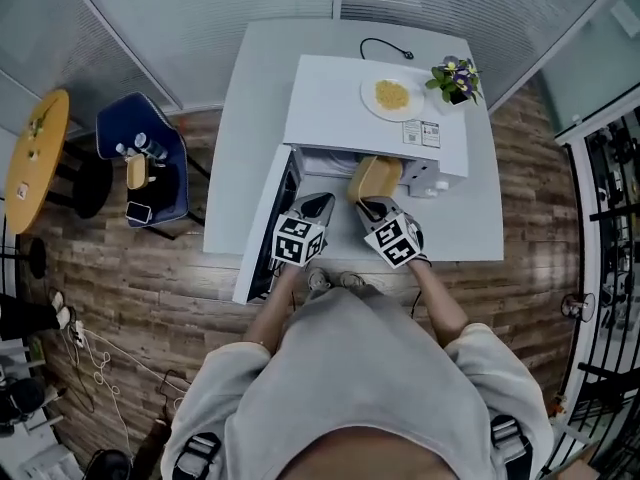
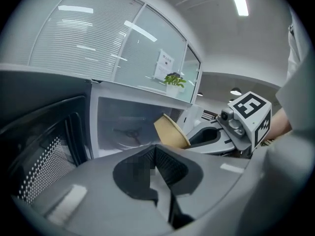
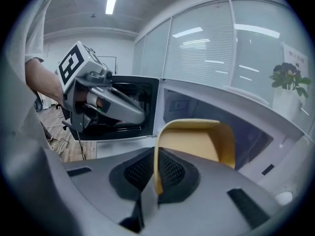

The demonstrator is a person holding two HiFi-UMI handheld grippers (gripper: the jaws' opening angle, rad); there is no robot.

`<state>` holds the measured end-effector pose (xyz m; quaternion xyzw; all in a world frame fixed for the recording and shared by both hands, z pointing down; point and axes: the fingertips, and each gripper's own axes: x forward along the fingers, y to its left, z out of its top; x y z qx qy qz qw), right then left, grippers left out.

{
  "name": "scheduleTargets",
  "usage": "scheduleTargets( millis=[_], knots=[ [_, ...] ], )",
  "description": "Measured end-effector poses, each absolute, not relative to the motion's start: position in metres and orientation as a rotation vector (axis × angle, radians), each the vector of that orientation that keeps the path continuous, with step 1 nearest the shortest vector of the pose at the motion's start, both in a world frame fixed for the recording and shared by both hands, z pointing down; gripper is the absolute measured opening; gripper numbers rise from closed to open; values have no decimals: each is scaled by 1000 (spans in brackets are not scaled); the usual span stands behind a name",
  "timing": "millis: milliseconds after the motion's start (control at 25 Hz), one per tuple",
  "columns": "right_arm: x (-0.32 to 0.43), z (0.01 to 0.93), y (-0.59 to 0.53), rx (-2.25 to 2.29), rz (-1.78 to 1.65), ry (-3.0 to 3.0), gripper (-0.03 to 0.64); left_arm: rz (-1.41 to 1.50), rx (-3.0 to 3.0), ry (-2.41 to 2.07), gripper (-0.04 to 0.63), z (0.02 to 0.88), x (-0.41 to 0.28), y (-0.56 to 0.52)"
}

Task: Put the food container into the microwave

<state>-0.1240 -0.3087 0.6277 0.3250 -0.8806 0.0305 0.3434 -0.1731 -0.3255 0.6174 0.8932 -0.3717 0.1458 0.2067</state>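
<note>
Head view:
- White microwave [image 1: 335,103] stands on white surface [image 1: 470,218]. Its door [image 1: 268,223] hangs open on the 9 o'clock side, so the cavity faces the person.
- On the microwave's roof sits a white plate [image 1: 367,98] with a heap of yellow food [image 1: 392,94]. A small potted plant [image 1: 456,76] stands just beside it at 3 o'clock.
- Tan food container [image 1: 374,178] is at the mouth of the cavity, tilted. It is off the surface, at 12 o'clock from the right tool [image 1: 373,206].
- Cannot tell whether the container's far edge is already past the opening.

Right gripper view:
- Right tool's pads are pressed together on the near wall of the container, pinching the thin rim edge-on.
- The container's open side faces up and away, toward the cavity.
- Left tool shows at 10 o'clock, in front of the dark door.

Left gripper view:
- Left tool [image 2: 156,154] has its pads closed against each other with nothing between them.
- It hangs beside the open door and points into the cavity, where the turntable hub shows.
- The container is at 1 o'clock from it, apart from it.

Floor:
- A blue chair [image 1: 150,168] stands at 9 o'clock from the surface, with small items on its seat.
</note>
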Motion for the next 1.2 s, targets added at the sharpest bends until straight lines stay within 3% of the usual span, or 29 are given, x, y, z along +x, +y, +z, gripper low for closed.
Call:
scheduleTargets(
  millis=[560,1200],
  knots=[
    [-122,638,-309,850,16,-2151,18,423,2553,-827,11,626,-164,-315],
    [-108,663,-327,589,-150,-2042,18,402,2499,-931,11,628,-154,-329]
  ],
)
